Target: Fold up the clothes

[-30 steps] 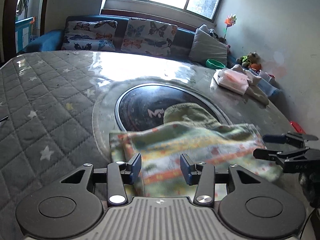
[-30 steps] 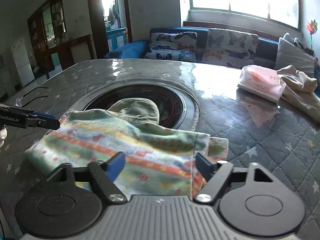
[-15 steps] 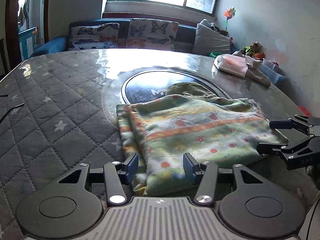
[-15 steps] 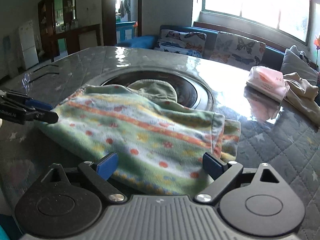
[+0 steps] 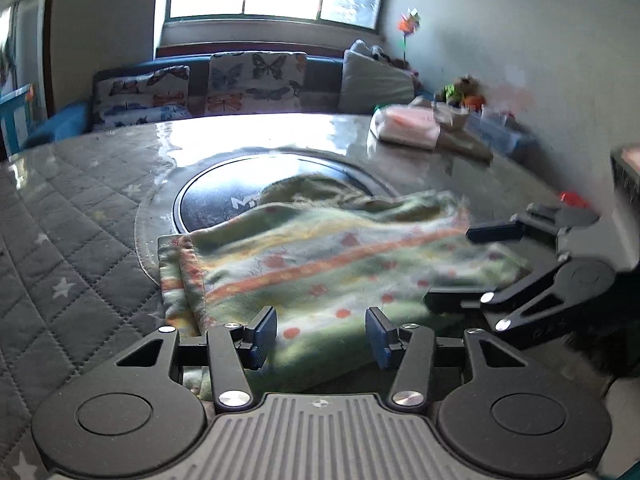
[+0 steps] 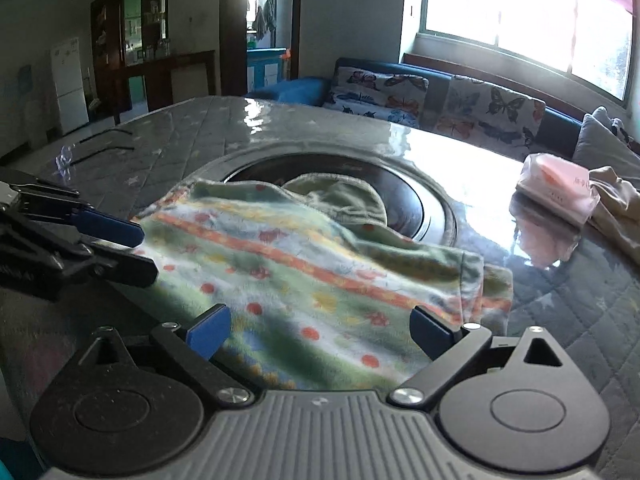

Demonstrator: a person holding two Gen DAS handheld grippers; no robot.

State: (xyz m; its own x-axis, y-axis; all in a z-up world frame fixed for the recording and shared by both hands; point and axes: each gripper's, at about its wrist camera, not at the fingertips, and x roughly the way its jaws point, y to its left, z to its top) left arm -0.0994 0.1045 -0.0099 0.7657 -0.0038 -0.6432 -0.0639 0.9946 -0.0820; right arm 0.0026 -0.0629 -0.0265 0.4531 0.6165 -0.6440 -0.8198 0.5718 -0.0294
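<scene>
A folded green garment with orange stripes and red dots (image 5: 320, 264) lies on the quilted grey table, its far part over the black round inset; it also shows in the right wrist view (image 6: 304, 272). My left gripper (image 5: 321, 334) is open, its blue pads apart over the garment's near edge, holding nothing. My right gripper (image 6: 320, 330) is open wide at the garment's near edge, empty. The right gripper shows in the left wrist view (image 5: 460, 268) at the garment's right end. The left gripper shows in the right wrist view (image 6: 140, 250) at the garment's left end.
A black round inset (image 5: 224, 196) sits in the quilted grey table (image 5: 68, 216). A pink pack (image 6: 556, 184) and a beige cloth (image 6: 620, 204) lie at the far right of the table. A sofa with butterfly cushions (image 5: 256, 84) stands behind the table.
Both grippers have moved closer to each other along the garment's near side. The right gripper now looms larger at the garment's right end. Both stay open.
</scene>
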